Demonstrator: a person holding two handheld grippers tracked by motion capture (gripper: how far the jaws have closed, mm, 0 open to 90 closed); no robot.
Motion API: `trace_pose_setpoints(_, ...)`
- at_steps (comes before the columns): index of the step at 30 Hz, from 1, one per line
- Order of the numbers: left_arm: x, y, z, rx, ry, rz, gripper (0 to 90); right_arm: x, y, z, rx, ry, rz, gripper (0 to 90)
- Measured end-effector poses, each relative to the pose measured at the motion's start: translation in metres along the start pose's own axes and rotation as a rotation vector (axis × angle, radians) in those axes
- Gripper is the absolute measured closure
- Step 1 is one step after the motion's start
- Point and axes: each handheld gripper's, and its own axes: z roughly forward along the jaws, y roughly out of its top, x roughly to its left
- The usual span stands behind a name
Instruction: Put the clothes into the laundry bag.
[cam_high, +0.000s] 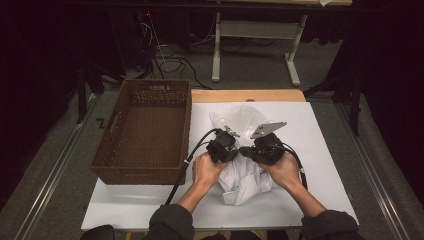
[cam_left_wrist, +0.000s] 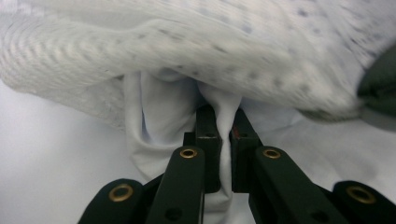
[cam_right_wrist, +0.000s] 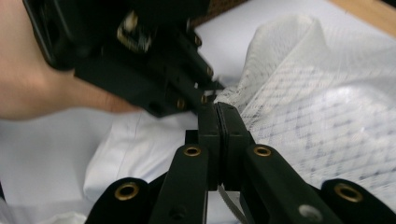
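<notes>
A white garment (cam_high: 245, 170) (thin white fabric with a mesh-patterned layer over part of it) lies crumpled at the middle of the worktop (cam_high: 325, 165), slightly toward the near edge, on the white sheet that covers the worktop. The person holds 2 grippers over the garment, close to each other and nearly touching at the middle of the pile. The left gripper (cam_high: 223, 148) has its fingers (cam_left_wrist: 208, 130) clamped on a fold of the white fabric: in the left gripper view a narrow ridge of cloth runs up between the 2 pads, and the mesh layer drapes across the upper part of that view. The right gripper (cam_high: 264, 148) sits just beside it, on the side toward the right edge of the worktop; in the right gripper view its fingers (cam_right_wrist: 229, 126) stand pressed together, with the edge of the mesh layer meeting their tips and a thin strip of cloth showing below the pads. The same view shows the left gripper (cam_right_wrist: 154, 70) and the left hand (cam_right_wrist: 32, 79) directly ahead. A brown woven basket (cam_high: 145, 130) stands at the far left corner of the worktop, apart from the garment, with nothing visible inside it.
</notes>
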Motion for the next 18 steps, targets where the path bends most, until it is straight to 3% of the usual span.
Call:
trace_pose_setpoints(5,0.001,0.000,0.000,0.000,0.005,-0.012,83.1,-0.001,-0.010,0.012,0.078,-0.034,0.002,90.0)
trace_pose_setpoints(10,-0.007,-0.001,-0.016,0.027,-0.004,0.007,61.0,-0.012,-0.020,0.019,0.147,-0.075,0.023,90.0)
trace_pose_setpoints(14,-0.010,-0.005,-0.030,0.067,0.030,0.037,52.5,-0.020,-0.025,0.021,0.148,-0.083,0.054,90.0)
trace_pose_setpoints(18,-0.006,-0.011,-0.031,0.104,0.050,0.025,50.8,-0.021,-0.025,0.021,0.144,-0.085,0.062,90.0)
